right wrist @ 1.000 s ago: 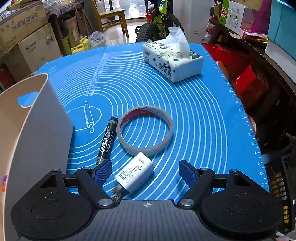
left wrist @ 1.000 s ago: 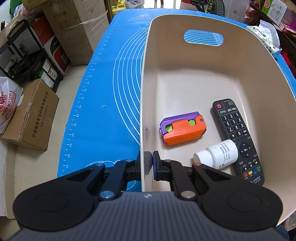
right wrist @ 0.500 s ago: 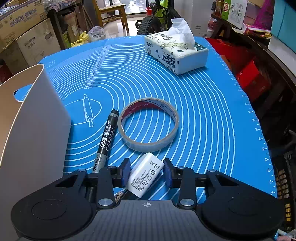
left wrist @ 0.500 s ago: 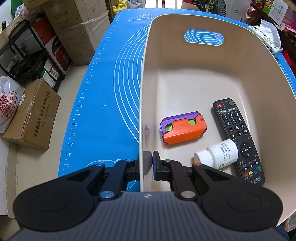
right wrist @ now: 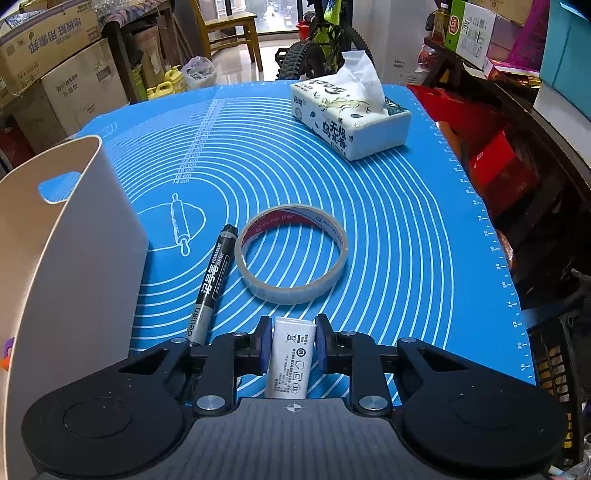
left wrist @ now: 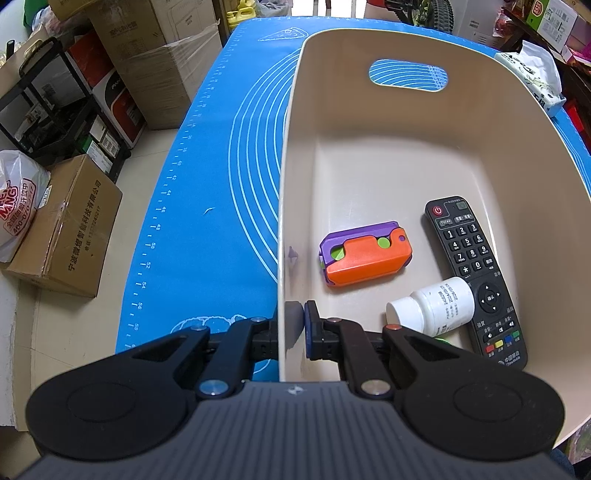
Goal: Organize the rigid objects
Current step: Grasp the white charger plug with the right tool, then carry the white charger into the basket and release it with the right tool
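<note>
I'm seeing a smooth, matt plastic bin (left wrist: 369, 155) and a glossy tape ring (right wrist: 291, 253). The blue mat (right wrist: 406, 229) is looking smooth and rubbery.

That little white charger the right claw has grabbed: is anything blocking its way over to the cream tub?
Only the tall side wall of the cream plastic tub itself, left of the right gripper; the white charger block must go over it. The black marker pen lies flat between them, too low to block.

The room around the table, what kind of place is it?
Probably a home storeroom or garage: stacked boxes on the floor, a bicycle parked behind the table, and jugs beside a wooden chair.
</note>
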`<action>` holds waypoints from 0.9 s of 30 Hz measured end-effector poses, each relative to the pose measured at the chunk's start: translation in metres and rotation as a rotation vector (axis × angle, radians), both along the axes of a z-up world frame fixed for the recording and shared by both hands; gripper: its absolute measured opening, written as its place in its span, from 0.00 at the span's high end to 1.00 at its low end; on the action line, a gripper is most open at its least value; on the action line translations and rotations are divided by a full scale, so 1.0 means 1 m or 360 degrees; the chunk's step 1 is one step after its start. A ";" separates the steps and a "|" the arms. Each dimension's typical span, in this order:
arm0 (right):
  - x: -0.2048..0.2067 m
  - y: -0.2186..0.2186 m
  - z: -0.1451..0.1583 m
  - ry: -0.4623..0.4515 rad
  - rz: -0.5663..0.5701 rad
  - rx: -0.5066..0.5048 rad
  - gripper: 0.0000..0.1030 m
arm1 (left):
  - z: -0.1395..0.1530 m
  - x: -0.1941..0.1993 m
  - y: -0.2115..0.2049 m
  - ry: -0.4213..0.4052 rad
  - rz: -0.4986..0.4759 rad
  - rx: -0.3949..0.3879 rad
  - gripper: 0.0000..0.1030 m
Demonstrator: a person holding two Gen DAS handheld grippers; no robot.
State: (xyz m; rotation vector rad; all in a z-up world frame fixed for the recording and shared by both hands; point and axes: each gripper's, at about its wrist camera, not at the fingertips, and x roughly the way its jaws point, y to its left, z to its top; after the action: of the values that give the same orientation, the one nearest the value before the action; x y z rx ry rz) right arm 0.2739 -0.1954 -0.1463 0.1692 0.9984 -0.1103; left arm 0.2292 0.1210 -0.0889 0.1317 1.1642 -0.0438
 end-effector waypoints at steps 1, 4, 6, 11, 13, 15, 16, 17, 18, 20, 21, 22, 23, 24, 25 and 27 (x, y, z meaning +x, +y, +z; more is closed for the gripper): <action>-0.001 -0.001 0.001 -0.0008 -0.0002 0.0000 0.70 | 0.000 0.000 0.000 -0.0001 -0.0001 0.0003 0.89; -0.004 -0.003 0.005 -0.0030 -0.0009 0.0006 0.70 | 0.000 0.000 -0.002 -0.0001 -0.0001 0.0005 0.89; -0.005 -0.005 0.006 -0.0040 -0.0014 0.0005 0.70 | 0.000 -0.001 -0.002 -0.0001 0.0000 0.0003 0.89; -0.008 -0.009 0.013 -0.0080 -0.0029 0.0012 0.70 | 0.000 -0.001 -0.002 -0.0002 0.0000 0.0004 0.89; -0.009 -0.010 0.019 -0.0103 -0.0028 0.0018 0.70 | 0.000 -0.001 -0.002 -0.0002 -0.0001 0.0004 0.89; -0.011 -0.009 0.024 -0.0130 -0.0020 0.0013 0.70 | 0.000 -0.001 -0.001 -0.0003 -0.0001 0.0003 0.89; -0.012 -0.007 0.028 -0.0149 -0.0015 0.0001 0.70 | 0.000 -0.001 -0.001 -0.0002 -0.0001 0.0002 0.89; -0.013 -0.006 0.031 -0.0165 -0.0009 -0.0006 0.70 | -0.001 -0.001 -0.001 -0.0002 0.0000 0.0002 0.89; -0.014 -0.005 0.035 -0.0186 -0.0002 -0.0009 0.70 | -0.001 -0.001 -0.002 -0.0002 0.0000 0.0003 0.89; -0.016 -0.002 0.046 -0.0241 0.0020 -0.0009 0.70 | -0.001 -0.001 -0.002 -0.0002 0.0001 0.0001 0.89; -0.018 0.001 0.053 -0.0274 0.0038 -0.0015 0.70 | -0.001 -0.001 -0.002 -0.0002 0.0001 0.0000 0.89; -0.019 0.004 0.061 -0.0311 0.0055 -0.0020 0.70 | -0.001 -0.001 -0.002 -0.0002 0.0001 0.0001 0.89; -0.020 0.008 0.068 -0.0343 0.0067 -0.0022 0.70 | -0.001 -0.001 -0.002 -0.0002 0.0000 0.0002 0.89; -0.021 0.012 0.076 -0.0384 0.0088 -0.0025 0.70 | -0.001 -0.001 -0.002 -0.0002 -0.0001 0.0002 0.89; -0.021 0.015 0.083 -0.0418 0.0106 -0.0024 0.70 | -0.001 -0.001 -0.002 -0.0002 0.0000 0.0001 0.90; -0.022 0.023 0.095 -0.0475 0.0143 -0.0012 0.70 | -0.001 -0.001 -0.002 -0.0002 0.0001 0.0001 0.90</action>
State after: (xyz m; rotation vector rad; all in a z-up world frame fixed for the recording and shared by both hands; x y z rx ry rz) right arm 0.2514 -0.1723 -0.0508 0.1292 0.7067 -0.0056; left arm 0.2284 0.1194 -0.0899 0.1321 1.1632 -0.0430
